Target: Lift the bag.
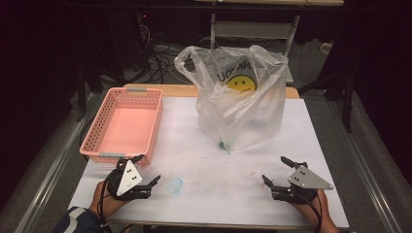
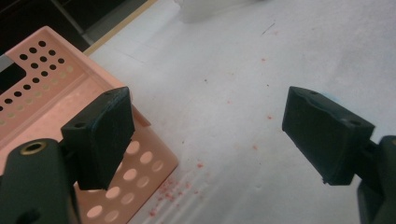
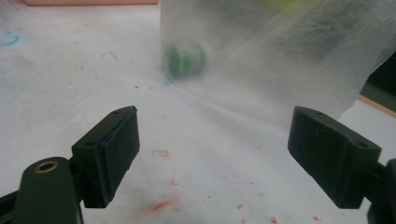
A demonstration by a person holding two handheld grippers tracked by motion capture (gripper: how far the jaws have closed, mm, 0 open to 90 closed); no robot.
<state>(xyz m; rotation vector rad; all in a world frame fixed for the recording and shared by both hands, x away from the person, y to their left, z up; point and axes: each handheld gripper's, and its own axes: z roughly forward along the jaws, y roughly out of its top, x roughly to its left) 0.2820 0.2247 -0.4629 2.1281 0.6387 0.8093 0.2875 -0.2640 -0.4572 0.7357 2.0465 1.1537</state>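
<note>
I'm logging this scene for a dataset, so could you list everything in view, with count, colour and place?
Plastic bag: one, clear with a yellow smiley face, standing at the table's far middle.
Small green object: one, green, inside the bag near its bottom; too blurred to name.
Basket: one, pink, perforated, empty, at the table's left.
Table: one, white top with faint red and blue marks.
Cables: several, dark, on the floor beyond the table.
Left gripper: one, black, jaws open, beside the basket's near corner.
Right gripper: one, black, jaws open, at near right.
</note>
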